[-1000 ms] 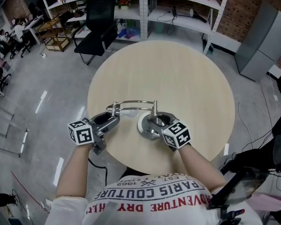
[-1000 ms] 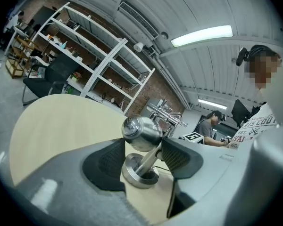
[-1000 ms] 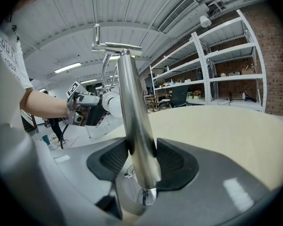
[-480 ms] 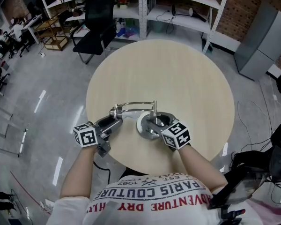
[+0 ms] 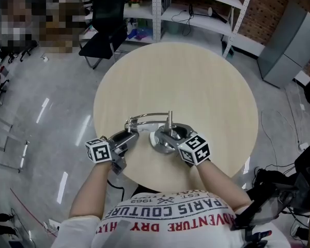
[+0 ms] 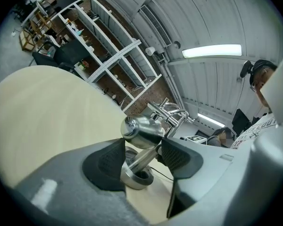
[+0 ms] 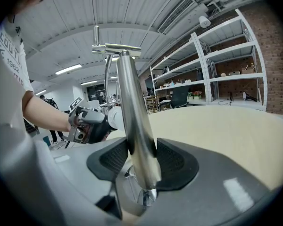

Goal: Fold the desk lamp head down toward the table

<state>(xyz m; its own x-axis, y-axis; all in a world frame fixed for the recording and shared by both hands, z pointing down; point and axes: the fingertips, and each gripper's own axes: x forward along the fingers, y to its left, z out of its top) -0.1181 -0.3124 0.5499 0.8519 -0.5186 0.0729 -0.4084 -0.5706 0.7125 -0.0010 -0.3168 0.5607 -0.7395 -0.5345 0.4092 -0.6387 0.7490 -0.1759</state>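
Two grippers on desk lamp (image 5: pixel 156 138), at table (image 5: pixel 196 81) edge nearest person. Right gripper (image 5: pixel 169 135): clamped on upright post (image 7: pixel 134 126); hold steady. Left gripper (image 5: pixel 130 134): pinching lamp head (image 6: pixel 141 131); lower in smooth arc, no twisting.

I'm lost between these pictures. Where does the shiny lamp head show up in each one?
Head view: lamp head over the table's near-left part.
Left gripper view: lamp head dead centre, between the jaws.
Right gripper view: lamp head small, left of the post.
Shared landmark: the white shelves.
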